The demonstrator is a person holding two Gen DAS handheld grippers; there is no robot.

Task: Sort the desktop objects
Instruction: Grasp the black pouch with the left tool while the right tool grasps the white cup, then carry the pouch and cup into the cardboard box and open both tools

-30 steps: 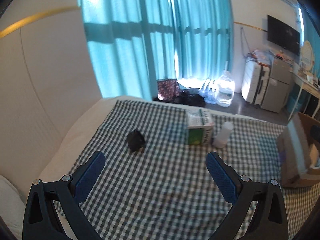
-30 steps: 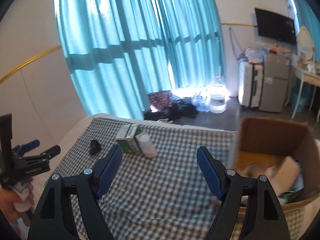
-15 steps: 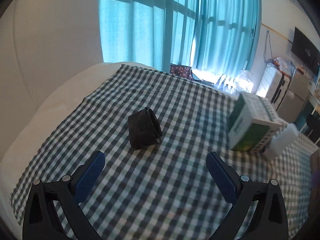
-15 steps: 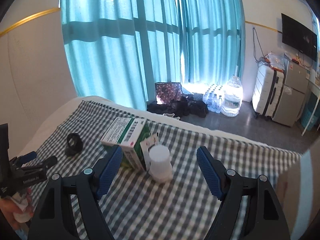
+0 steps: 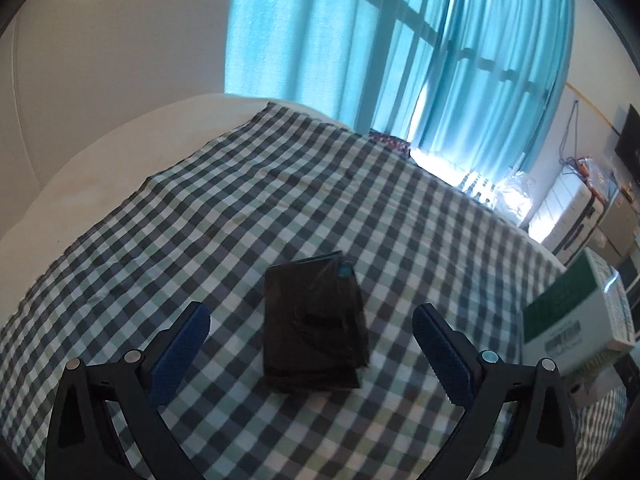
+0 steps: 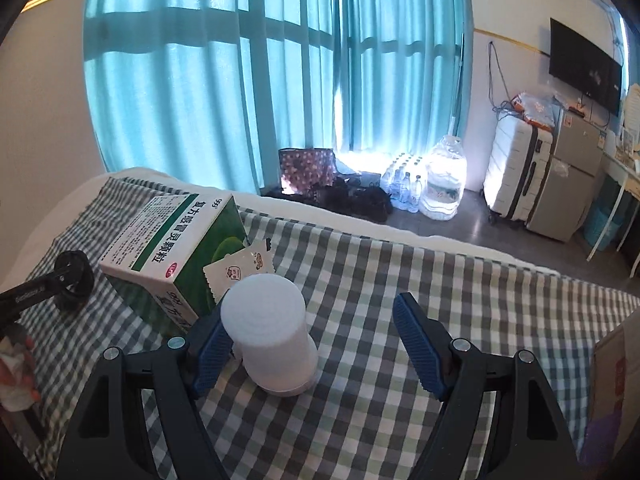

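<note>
Item one: a black roll (image 5: 314, 322), apparently tape or folded film, though the blur leaves its make uncertain. It lies flat on the checked cloth (image 5: 256, 200), centred ahead of the left gripper (image 5: 312, 340). The jaws are spread wide and nothing is held; each blue pad stands well clear of the roll's sides.

Item two: a white plastic bottle (image 6: 274, 330), upright on the same cloth, is framed by the right gripper (image 6: 308, 340). The jaws are wide and empty. The bottle sits off-centre, just beside or touching the left-hand pad (image 6: 210, 354), with a broad gap to the other pad.

Item three: a green medicine box (image 6: 176, 248), tilted, directly behind the bottle, with a small sachet (image 6: 238, 270) leaning between the two.

Item four: a cardboard box (image 6: 616, 380), glimpsed at the right edge of the right wrist view, is judged to be the likely sorting bin.

Handling notes: the right gripper is best shifted sideways until the bottle is centred, so that it is not tipped against the medicine box as the jaws close. The bottle is best gripped low on its body. The roll is low, so the left pads are best lowered almost to the cloth and closed across its narrower span, without cloth being pinched.
</note>
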